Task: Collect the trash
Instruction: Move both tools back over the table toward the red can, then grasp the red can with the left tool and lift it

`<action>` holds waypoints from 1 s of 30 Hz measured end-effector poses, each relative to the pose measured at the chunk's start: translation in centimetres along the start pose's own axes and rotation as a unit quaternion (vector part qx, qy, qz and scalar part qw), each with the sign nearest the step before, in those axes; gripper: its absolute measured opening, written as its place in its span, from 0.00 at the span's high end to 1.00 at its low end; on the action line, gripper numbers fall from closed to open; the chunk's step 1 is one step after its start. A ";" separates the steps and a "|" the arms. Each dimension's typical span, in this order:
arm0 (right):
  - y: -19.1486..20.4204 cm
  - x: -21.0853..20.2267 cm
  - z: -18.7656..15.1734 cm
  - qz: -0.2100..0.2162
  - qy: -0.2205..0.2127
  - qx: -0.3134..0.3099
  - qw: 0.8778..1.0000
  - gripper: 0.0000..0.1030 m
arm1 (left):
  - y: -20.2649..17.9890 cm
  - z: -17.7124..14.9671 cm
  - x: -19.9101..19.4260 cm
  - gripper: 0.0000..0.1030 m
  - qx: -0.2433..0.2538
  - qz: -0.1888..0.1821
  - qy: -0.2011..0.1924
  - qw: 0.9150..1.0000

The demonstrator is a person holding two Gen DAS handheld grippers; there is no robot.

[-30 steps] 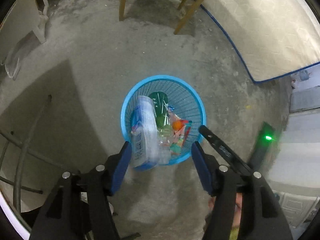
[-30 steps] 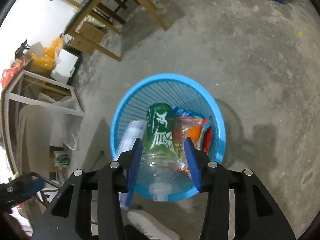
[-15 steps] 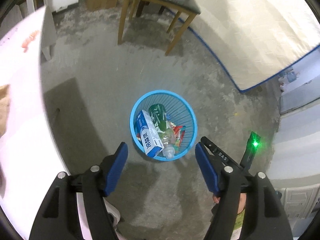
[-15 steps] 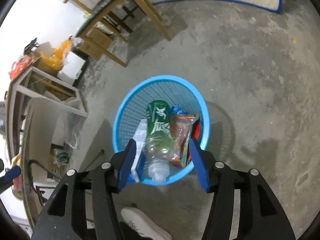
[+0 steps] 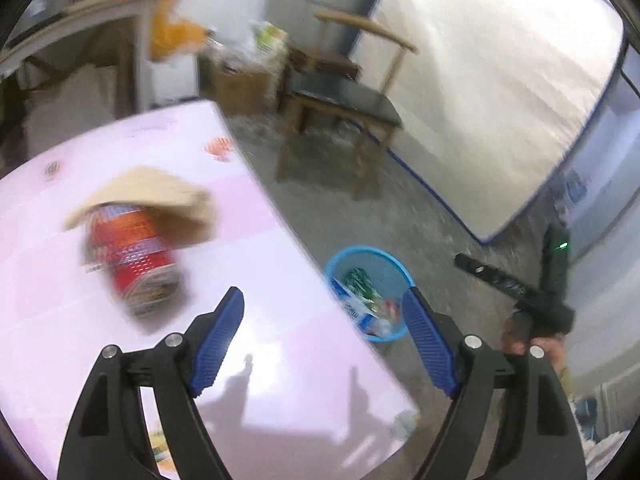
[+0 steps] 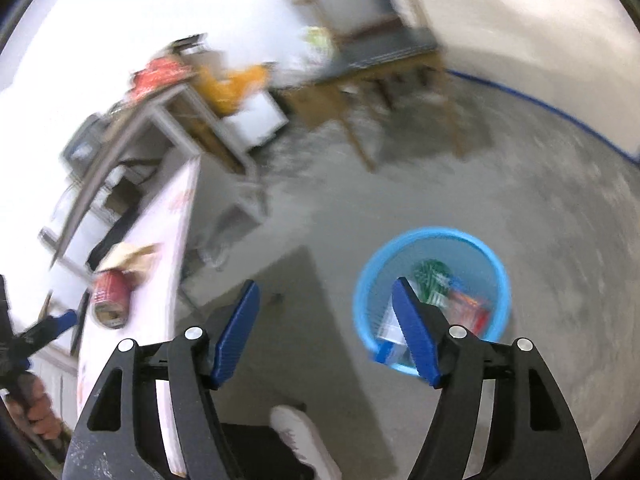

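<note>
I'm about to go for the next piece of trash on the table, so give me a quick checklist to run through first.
1. Left gripper open and holding nothing: ok.
2. Right gripper open and holding nothing: ok.
3. Trash left on the table: ok, a red can lies on its side.
4. Can free to grab: not ok, a tan paper covers its far end.
5. Bin upright on the floor beside the table: ok.
6. Room left in the bin: cannot tell, the view is blurred.
</note>
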State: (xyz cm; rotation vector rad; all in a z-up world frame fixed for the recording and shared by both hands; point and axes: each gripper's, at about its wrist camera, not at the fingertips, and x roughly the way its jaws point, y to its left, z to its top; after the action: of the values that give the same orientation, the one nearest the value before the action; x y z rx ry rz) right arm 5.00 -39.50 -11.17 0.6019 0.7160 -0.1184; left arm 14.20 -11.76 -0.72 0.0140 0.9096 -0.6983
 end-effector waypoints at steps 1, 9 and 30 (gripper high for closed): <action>2.1 0.2 0.4 0.019 0.004 -0.018 1.000 0.36 | 1.2 -0.5 -0.9 0.23 -0.012 0.006 -0.010 1.000; 16.6 7.0 0.5 0.185 0.117 -0.064 0.974 0.35 | 9.6 -4.2 -4.4 0.23 -0.125 0.016 -0.046 0.991; 30.0 17.5 -1.4 0.114 0.270 -0.176 0.940 0.42 | 17.9 -9.9 -7.6 0.36 -0.205 -0.036 -0.055 0.977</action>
State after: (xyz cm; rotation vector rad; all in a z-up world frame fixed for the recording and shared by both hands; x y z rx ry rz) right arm 26.40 -12.26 -9.03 0.3656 1.1607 0.4014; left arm 13.99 9.35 -6.30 -0.4221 0.9367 -0.5615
